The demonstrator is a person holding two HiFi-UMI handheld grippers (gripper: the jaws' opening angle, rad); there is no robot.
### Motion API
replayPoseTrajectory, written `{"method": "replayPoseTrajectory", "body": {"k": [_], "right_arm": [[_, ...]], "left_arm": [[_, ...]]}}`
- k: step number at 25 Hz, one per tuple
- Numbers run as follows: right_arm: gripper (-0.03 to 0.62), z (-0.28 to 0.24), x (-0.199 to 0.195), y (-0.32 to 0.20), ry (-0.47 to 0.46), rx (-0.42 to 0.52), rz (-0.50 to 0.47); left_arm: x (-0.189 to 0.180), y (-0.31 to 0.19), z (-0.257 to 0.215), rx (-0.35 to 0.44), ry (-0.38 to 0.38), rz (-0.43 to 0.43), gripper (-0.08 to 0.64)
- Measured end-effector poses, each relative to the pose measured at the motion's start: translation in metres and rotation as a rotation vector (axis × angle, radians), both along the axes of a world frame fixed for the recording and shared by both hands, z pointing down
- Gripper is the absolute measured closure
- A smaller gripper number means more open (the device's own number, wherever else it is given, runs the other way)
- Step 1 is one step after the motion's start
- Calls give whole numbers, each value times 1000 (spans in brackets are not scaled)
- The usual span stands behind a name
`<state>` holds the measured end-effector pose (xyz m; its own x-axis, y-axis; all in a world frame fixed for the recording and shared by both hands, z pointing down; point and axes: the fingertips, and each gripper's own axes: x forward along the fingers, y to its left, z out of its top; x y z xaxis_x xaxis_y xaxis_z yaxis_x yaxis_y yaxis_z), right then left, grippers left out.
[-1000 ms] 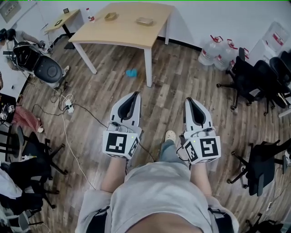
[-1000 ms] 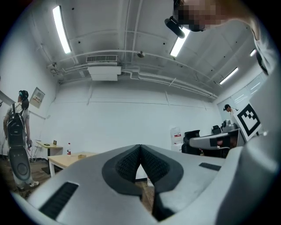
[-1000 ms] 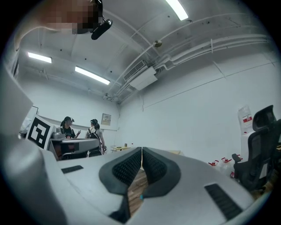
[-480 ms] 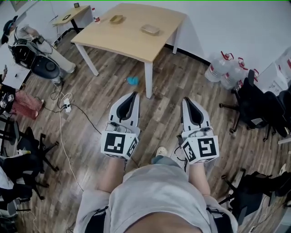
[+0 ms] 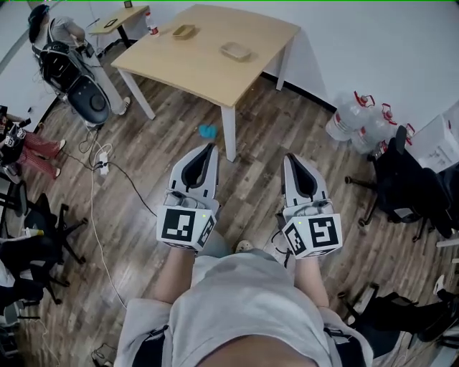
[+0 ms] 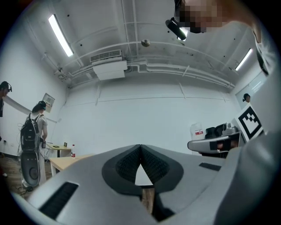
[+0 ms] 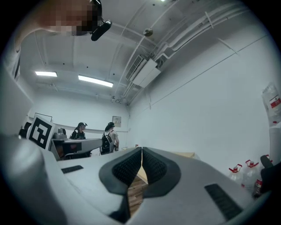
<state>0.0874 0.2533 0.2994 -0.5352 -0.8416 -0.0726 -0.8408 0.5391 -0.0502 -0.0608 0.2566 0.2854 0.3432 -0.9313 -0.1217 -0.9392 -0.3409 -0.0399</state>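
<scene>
Far left: a person with a backpack rig [image 5: 72, 68] stood beside a small side desk [image 5: 118, 18]. Black chairs [image 5: 36, 247] lined that edge. A white power strip [image 5: 101, 169] lay on the wood floor [image 5: 251, 175] with its cable trailing off.

Left gripper [image 5: 209, 148]: held low over the floor and pointed forward. Its jaws were clenched tip to tip and gripped no object. Just ahead of it lay a small blue thing [image 5: 207, 132], perhaps a cloth; too small to tell.

Centre: a light wooden table [image 5: 208, 68] stood beyond both grippers. Its near leg [image 5: 229, 133] was planted just right of the blue thing and stood between the two gripper tips' lines of travel. Two shallow trays [image 5: 183, 31] [image 5: 236, 51] sat apart on the top.

Right gripper [image 5: 291, 158]: level with the left one. Its pads were pressed shut on themselves, with only floorboards seen below the tips.

Right: water jugs [image 5: 356, 118] were clustered against the white wall, near more black office chairs [image 5: 416, 183].
</scene>
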Motion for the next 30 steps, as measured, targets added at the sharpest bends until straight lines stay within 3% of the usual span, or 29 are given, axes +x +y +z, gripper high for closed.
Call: {"method": "replayPoseTrajectory", "body": {"k": [17,30], "right_arm": [[579,8,-6,-108,11,-23,22],[578,-1,-44,-229,3,-9,48]], "left_arm": [[9,-119,7,-22,37,56,545],[-31,-239,3,-11,21,62,545]]}}
